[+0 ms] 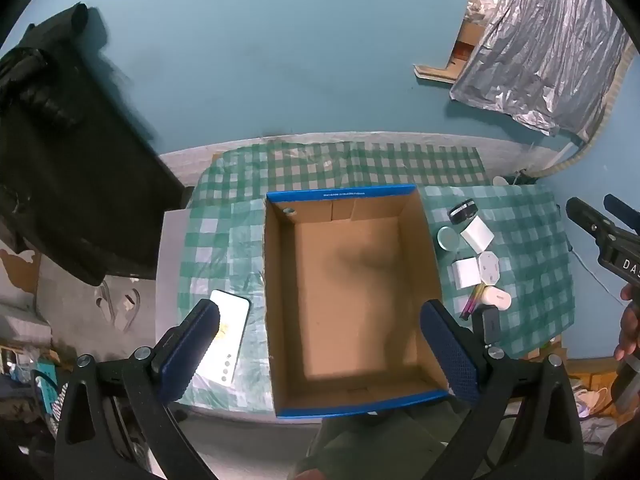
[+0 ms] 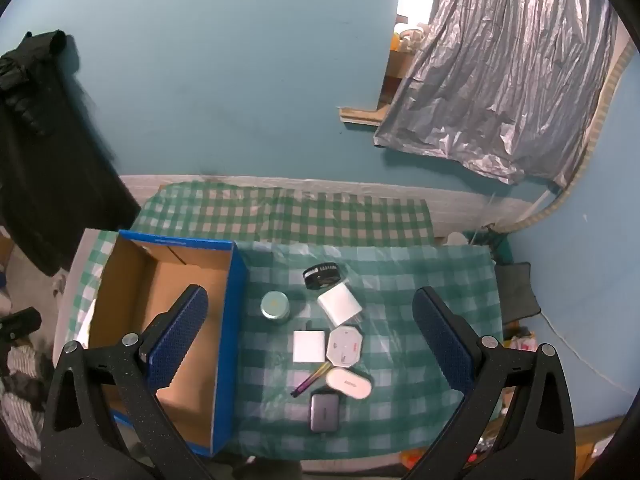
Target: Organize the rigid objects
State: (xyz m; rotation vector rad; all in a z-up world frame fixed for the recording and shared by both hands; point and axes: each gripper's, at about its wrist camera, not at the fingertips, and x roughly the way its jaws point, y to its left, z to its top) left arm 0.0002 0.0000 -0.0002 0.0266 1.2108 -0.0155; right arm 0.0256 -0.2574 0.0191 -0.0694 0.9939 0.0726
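Left gripper (image 1: 320, 346) held high above the blue-rimmed cardboard box (image 1: 348, 196), fingers spread wide apart with nothing between them. Box open-topped and bare inside, brown floor showing, set on the green-and-white checked tablecloth (image 1: 224, 236). White smartphone (image 1: 230, 336) lying flat on the cloth just left of the box, partly behind the left finger pad (image 1: 188, 350).

Right gripper (image 2: 310, 340) likewise wide open and empty, hanging over the cluster of small items right of the box (image 2: 228, 320) on the tablecloth (image 2: 420, 280). From the far side toward the camera: black round jar (image 2: 322, 274) tilted on its side; teal round tin (image 2: 275, 305) upright, near the box wall; white square charger (image 2: 339, 303) lying at an angle just beside the jar. Next row: white square block (image 2: 308, 346) touching or nearly touching a white octagonal plug (image 2: 345, 347) with a red label. Below these, an iridescent pen-like stick (image 2: 311, 380) running diagonally, its upper end tucked against a white oval case (image 2: 348, 383). Nearest, a grey rectangular device (image 2: 325, 413), possibly a power bank, though too dim to be sure.

Same cluster visible in the left wrist view at the right of the box: jar (image 1: 463, 211), tin (image 1: 449, 237), charger (image 1: 477, 233), plug (image 1: 490, 267), oval case (image 1: 498, 298). All items outside the box, none touched by either gripper. Right gripper (image 1: 600, 224) also seen at the far right edge of that view, with a hand (image 1: 630, 328) behind it.
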